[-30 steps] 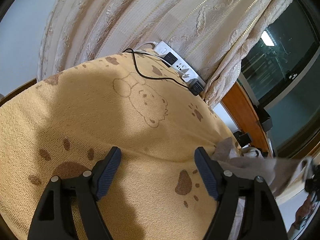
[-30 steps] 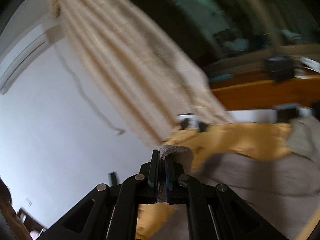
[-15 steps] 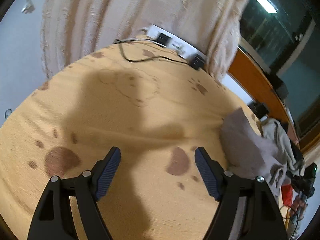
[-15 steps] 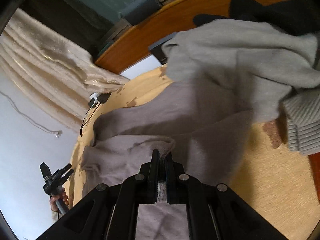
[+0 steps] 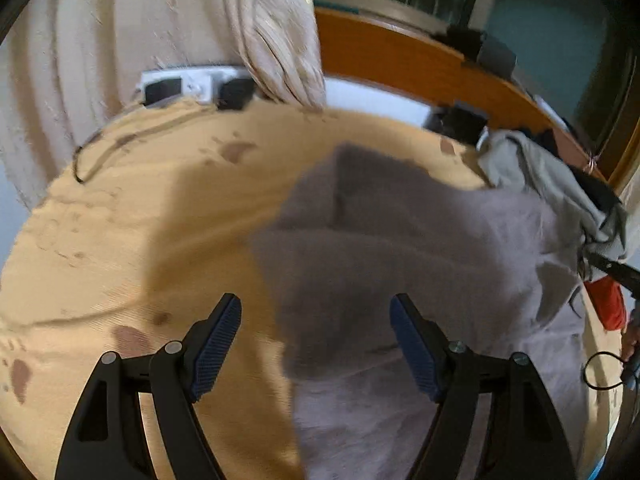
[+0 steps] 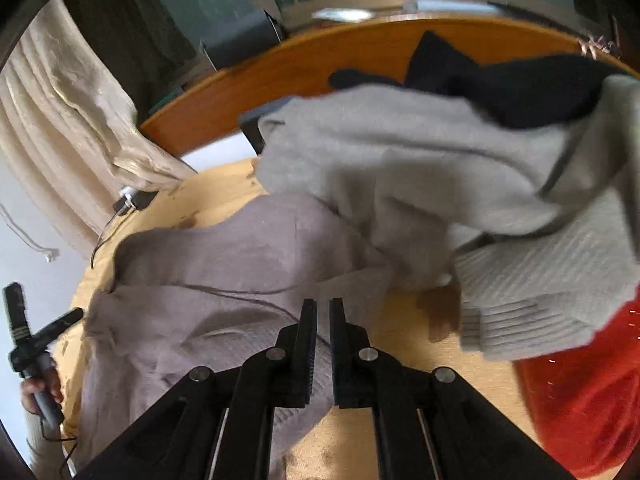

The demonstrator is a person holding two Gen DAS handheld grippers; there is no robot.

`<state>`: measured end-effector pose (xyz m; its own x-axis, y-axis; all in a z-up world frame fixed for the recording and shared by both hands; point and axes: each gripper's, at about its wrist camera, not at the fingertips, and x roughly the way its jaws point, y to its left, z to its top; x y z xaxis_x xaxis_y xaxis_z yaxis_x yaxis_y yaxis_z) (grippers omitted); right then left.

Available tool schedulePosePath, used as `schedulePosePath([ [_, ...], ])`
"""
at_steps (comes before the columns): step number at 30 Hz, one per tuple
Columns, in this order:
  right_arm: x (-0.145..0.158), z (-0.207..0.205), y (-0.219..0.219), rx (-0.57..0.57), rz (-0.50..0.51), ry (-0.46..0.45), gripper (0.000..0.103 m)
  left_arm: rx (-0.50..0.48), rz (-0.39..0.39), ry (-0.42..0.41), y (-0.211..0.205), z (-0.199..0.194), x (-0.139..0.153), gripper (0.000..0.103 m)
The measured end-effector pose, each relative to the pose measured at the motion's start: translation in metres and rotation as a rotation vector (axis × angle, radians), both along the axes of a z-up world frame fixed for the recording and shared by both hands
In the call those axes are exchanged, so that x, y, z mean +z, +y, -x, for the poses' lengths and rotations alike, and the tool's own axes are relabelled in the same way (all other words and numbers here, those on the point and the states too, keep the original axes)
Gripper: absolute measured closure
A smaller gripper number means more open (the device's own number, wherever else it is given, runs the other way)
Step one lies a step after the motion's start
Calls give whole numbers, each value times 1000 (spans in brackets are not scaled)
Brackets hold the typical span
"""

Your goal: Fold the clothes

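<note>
A mauve-grey knitted sweater (image 5: 400, 240) lies rumpled on the yellow paw-print blanket (image 5: 140, 240) that covers the table; its fabric is soft, fuzzy and heaped in loose folds, one thick fold lying doubled over the rest. Left of the sweater, at the blanket's far edge, a white power strip (image 5: 188, 86) sits under the cream curtain (image 5: 160, 20), with a thin black cable (image 5: 104, 148) trailing from it. No writing can be read on anything.

The left tongs (image 5: 316, 340) hang wide open just over the sweater's near-left edge, holding nothing. In the right wrist view the right tongs (image 6: 323, 320) stand slightly parted over the sweater (image 6: 240, 264), with a narrow gap and no cloth between them.

Right of the sweater, touching it, lies a pale grey ribbed sweater (image 6: 460, 184), with a black garment (image 6: 500, 84) on top and a red garment (image 6: 592, 392) beside it.
</note>
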<state>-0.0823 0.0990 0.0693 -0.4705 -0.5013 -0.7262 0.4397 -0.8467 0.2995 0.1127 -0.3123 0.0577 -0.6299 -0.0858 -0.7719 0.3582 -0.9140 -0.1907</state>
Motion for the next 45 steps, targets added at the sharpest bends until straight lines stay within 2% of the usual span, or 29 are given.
schedulePosePath([
  [4, 10, -19, 1, 47, 16, 18, 96, 32, -71, 22, -6, -4, -17, 23],
  [7, 2, -25, -16, 155, 52, -42, 96, 80, -126, 35, -15, -15, -35, 23],
  [10, -18, -28, -42, 228, -45, -77, 96, 85, -145, 69, -18, -23, -39, 23],
  [13, -37, -28, -49, 247, -145, -128, 96, 69, -98, 71, -13, -25, -40, 23],
  [16, -32, -30, -41, 237, -207, -105, 96, 54, -43, 51, -6, -22, -41, 22],
  [19, -26, -32, -36, 206, -312, -80, 95, 52, -57, 60, -9, -23, -42, 22],
  [21, -22, -33, -34, 166, -400, -46, 81, 52, -72, 70, -11, -25, -42, 21],
  [22, -18, -34, -33, 149, -429, -27, 66, 52, -75, 72, -11, -25, -42, 21],
  [23, -12, -37, -32, 138, -428, -2, 52, 52, -72, 71, -11, -25, -42, 21],
  [25, 2, -41, -36, 130, -395, 38, 44, 53, -64, 66, -10, -24, -42, 21],
  [28, 21, -51, -53, 175, -320, 118, 44, 52, -60, 64, -9, -23, -42, 21],
  [31, 20, -51, -83, 231, -325, 161, 44, 52, -75, 74, -12, -25, -42, 21],
  [34, 1, -46, -94, 302, -303, 58, 44, 54, -91, 86, -14, -27, -42, 21],
  [38, -27, -51, -78, 346, -359, -83, 44, 57, -76, 75, -13, -25, -42, 21],
  [40, -21, -59, -65, 352, -360, -83, 44, 60, -62, 65, -11, -23, -42, 21],
  [42, -11, -58, -55, 306, -385, -85, 44, 64, -51, 57, -10, -22, -42, 21],
  [43, -5, -56, -53, 294, -374, -82, 44, 69, -55, 59, -11, -22, -42, 21],
  [45, 17, -53, -56, 304, -282, -66, 44, 80, -77, 70, -13, -25, -41, 21],
])
